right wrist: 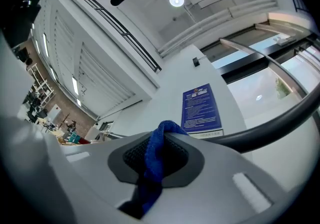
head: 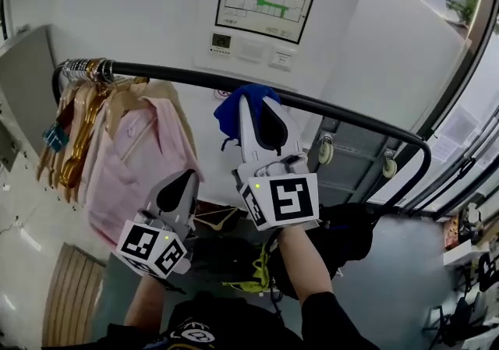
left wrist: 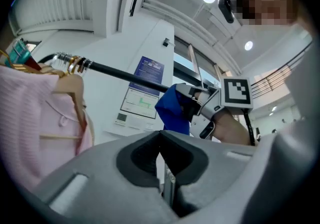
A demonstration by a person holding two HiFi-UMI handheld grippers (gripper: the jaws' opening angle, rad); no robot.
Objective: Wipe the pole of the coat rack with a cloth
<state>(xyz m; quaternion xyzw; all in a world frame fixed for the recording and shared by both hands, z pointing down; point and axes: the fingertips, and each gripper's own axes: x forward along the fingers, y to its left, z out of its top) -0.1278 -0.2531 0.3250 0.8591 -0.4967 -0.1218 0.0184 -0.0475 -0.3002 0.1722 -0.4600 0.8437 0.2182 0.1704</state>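
The coat rack's black pole (head: 327, 109) runs from upper left to right, then bends down. My right gripper (head: 251, 100) is shut on a blue cloth (head: 232, 113) and holds it against the pole near its middle. In the right gripper view the blue cloth (right wrist: 156, 158) is pinched between the jaws, with the pole (right wrist: 270, 128) just beyond. In the left gripper view the same cloth (left wrist: 174, 110) sits on the pole (left wrist: 120, 73). My left gripper (head: 181, 191) hangs lower, below the pole, shut with nothing in it; its jaws (left wrist: 162, 160) meet in its own view.
A pink shirt (head: 129, 169) and several wooden hangers (head: 78, 134) hang at the pole's left end. A white wall with posters (head: 265, 5) stands behind. Dark bags (head: 351, 235) lie on the floor below. Glass panels stand at the right.
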